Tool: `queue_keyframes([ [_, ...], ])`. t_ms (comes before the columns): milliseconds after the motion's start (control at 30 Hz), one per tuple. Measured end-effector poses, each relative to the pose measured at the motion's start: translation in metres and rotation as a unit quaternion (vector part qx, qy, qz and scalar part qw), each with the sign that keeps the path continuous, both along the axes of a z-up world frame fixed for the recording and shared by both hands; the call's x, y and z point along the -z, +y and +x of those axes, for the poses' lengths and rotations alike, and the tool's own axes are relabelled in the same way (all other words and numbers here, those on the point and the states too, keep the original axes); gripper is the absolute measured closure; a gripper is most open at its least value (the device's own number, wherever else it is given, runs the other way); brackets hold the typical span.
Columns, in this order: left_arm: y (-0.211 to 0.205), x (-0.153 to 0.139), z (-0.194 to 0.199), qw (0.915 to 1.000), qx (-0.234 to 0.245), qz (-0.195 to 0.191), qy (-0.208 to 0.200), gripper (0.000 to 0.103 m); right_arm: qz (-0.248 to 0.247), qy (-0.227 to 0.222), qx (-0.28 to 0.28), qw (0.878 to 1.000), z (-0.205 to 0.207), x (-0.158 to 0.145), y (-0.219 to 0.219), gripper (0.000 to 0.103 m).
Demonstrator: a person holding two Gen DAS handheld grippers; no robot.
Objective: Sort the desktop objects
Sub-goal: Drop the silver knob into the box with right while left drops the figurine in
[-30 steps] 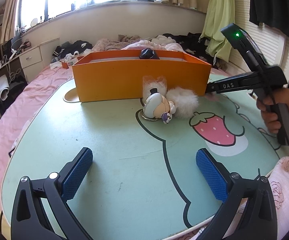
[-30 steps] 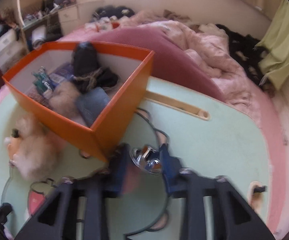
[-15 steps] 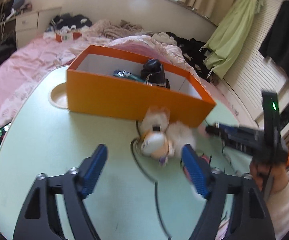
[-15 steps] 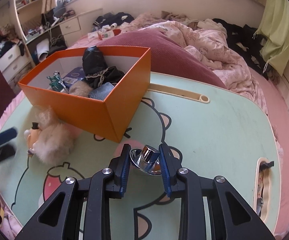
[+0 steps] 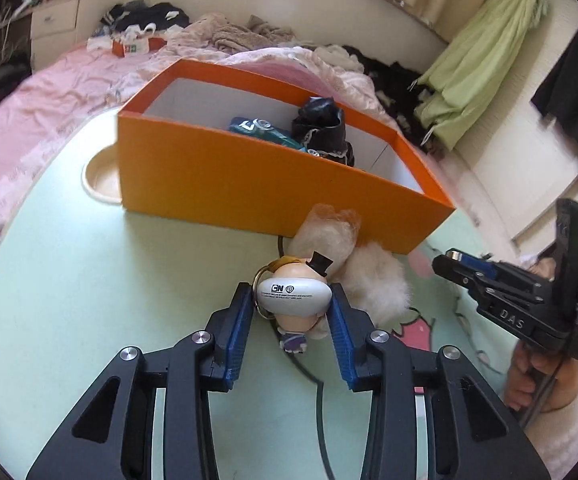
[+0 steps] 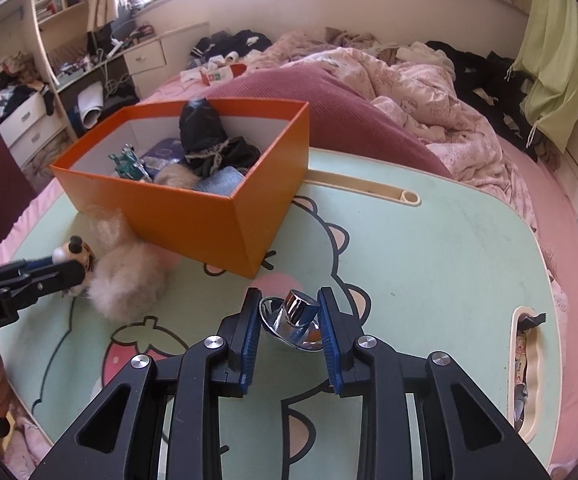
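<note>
Left tongs (image 5: pixel 292 312) clamp the smooth, rounded figurine keychain (image 5: pixel 293 295) with fluffy pompom on the mint tabletop (image 5: pixel 69 300), beside the orange cardboard box (image 5: pixel 249 188). Right tongs (image 6: pixel 289 320) grip a polished chrome knob (image 6: pixel 295 316).

Your left gripper (image 5: pixel 292 307) points toward twelve o'clock, its blue pads (image 5: pixel 239 322) pressed in from nine and three against what they grip. Your right gripper (image 6: pixel 289 316) is clamped the same way, narrow and level. Your right hand (image 5: pixel 529 372) wraps its handle at four o'clock of the left view.
</note>
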State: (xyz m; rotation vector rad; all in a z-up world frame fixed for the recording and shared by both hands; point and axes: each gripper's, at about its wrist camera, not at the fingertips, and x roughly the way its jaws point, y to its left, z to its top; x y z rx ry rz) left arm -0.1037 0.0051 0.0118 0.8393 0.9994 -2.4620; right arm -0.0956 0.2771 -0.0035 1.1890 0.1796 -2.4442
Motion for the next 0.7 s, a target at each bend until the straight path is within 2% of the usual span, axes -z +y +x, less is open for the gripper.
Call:
queue_keyframes([
  [67, -0.001, -0.001, 0.015, 0.9997, 0.000, 0.007, 0.023, 0.064, -0.010, 0.009, 0.003, 1.000, 0.003, -0.007, 0.001, 0.076],
  [267, -0.018, -0.026, 0.040, 0.9975, -0.025, -0.014, 0.065, 0.064, -0.065, 0.049, -0.017, 0.997, 0.009, -0.047, -0.008, 0.076],
  [433, -0.042, -0.061, 0.018, 0.9956, -0.036, -0.047, 0.073, 0.064, -0.062, 0.067, -0.040, 0.995, -0.007, -0.065, -0.042, 0.076],
  [567, -0.066, -0.070, -0.011, 0.9955, -0.055, -0.056, 0.054, 0.064, -0.059, 0.054, -0.040, 0.996, -0.032, -0.060, -0.064, 0.076],
  [633, -0.074, -0.065, -0.021, 0.9957, -0.077, -0.042, 0.032, 0.048, -0.057, 0.046, -0.039, 0.997, -0.039, -0.054, -0.070, 0.074],
  [667, -0.077, -0.062, -0.023, 0.9953, -0.088, -0.030, 0.025, 0.040, -0.057, 0.042, -0.037, 0.997, -0.042, -0.051, -0.072, 0.066],
  [700, -0.077, -0.060, -0.021, 0.9948, -0.092, -0.024, 0.037, 0.039, -0.056, 0.039, -0.031, 0.997, -0.043, -0.049, -0.072, 0.061],
])
